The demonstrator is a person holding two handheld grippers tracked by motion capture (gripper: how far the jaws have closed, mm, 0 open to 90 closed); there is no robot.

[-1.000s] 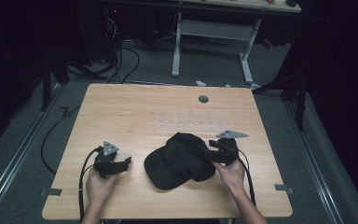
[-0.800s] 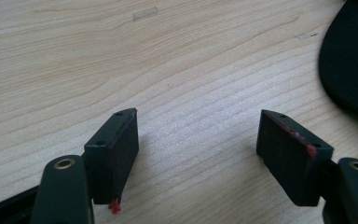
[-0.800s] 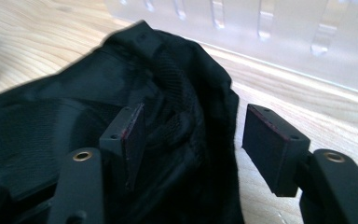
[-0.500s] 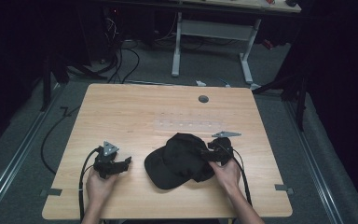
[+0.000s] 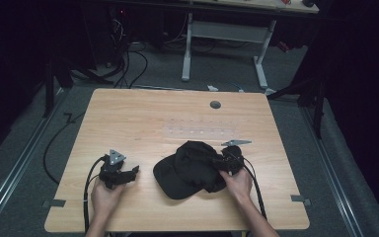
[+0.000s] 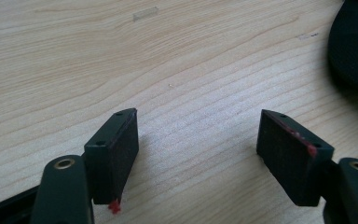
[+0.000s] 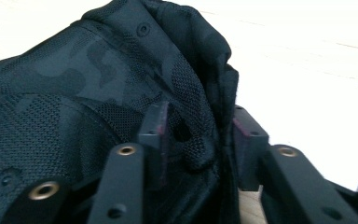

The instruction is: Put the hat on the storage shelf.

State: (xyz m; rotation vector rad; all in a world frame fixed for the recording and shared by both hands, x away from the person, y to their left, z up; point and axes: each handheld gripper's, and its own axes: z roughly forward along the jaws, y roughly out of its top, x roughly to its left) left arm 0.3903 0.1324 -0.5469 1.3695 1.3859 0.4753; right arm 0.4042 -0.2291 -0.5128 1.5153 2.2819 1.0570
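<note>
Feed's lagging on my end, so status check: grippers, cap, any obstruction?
Left gripper open over bare wooden table. Right gripper around a fold of the black mesh fabric cap, jaws not fully closed. Nothing in the way.

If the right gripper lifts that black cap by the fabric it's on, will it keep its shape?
Probably not. The cap already lies crumpled on the table, and mesh fabric bunches between the right gripper fingers, so the crown would likely sag. It looks light. The flat brim seems stiffer and may hang down.

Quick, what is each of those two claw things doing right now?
Left gripper: jaws open, holding nothing, over bare table.
Right gripper: jaws closed around a fold of the black cap.
</note>
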